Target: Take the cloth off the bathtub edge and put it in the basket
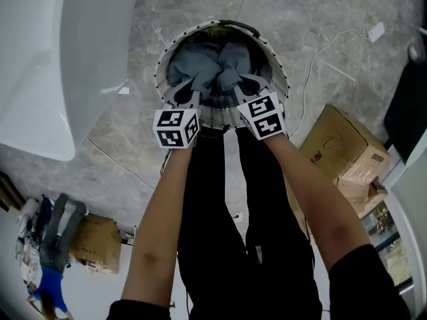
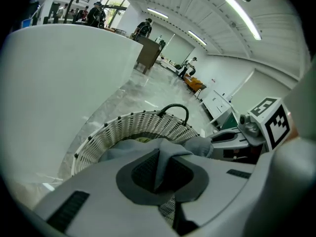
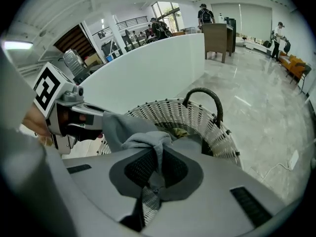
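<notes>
- Left gripper is clamping a fold of the grey cloth between its closed jaws, and the right gripper is pinching another fold of the same cloth in the same way.
- Both grippers are holding the cloth over the opening of the round white wicker basket, with the bunched fabric hanging down inside the rim. The basket's dark arched handle is standing up at the far side.
- Marker cubes on the grippers are showing black-and-white square patterns only. Print on the larger cardboard box is appearing too small to read.
- Grey marbled floor tiles are carrying the basket, and the white bathtub is curving along the left, near the basket but apart from it.
- Beyond the tub the room is opening into a long bright hall with ceiling strip lights, where several people are standing far off.
- A white cable is trailing over the floor to the right of the basket. A smaller box is lying at lower left, and the person's black-trousered legs are standing just behind the basket.
</notes>
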### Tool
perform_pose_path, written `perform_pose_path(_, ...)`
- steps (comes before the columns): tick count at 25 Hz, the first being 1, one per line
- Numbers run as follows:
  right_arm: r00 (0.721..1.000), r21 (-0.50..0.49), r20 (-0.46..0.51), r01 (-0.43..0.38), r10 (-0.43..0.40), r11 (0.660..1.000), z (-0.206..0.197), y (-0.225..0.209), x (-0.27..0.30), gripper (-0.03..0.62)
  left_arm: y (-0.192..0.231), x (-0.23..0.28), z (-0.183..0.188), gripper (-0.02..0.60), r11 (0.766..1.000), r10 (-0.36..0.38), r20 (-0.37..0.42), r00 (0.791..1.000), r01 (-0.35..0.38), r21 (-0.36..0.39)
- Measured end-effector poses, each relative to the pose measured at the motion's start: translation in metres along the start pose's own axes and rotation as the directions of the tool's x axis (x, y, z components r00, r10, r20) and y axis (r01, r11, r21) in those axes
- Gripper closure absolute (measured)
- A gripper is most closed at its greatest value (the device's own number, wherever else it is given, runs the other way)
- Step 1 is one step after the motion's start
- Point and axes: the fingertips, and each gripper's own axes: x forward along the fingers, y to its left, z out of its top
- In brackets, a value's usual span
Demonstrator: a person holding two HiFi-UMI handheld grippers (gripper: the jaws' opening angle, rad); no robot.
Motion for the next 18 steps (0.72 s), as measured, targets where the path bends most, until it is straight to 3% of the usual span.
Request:
perform_pose_path(5,1.0,0.02,-0.005,0.022,-0.021,1.0,-0.004,-0.007,-0.006,0.555,0.001,-0.007,-0.003,0.556,1.0,-0.025,-0.015,1.0,0.025,-0.007)
perform_pose_path(10,0.999,-0.021,0.006,-0.032,0.032,0.999,-0.008,0.002,-0.016,0.551,-0.013,-0.02,-0.008,0.455,0.997,-0.078,0.004,0.997,0.078,-0.006)
perform_pose_path(14,0.999,0.002,0.027,-0.028,0.028,1.0,-0.01,0.001,-0.026,0.463,-0.014,-0.03,-0.018,0.407,0.998,-0.049,0.017,0.999,0.05,-0.028)
perform_pose_path(18,0.998,0.033,0.059,-0.023,0.021,0.999,-0.01,0.0,-0.038,0.447,-0.024,-0.043,-0.024,0.383,0.998,-0.045,0.033,0.998,0.047,-0.05)
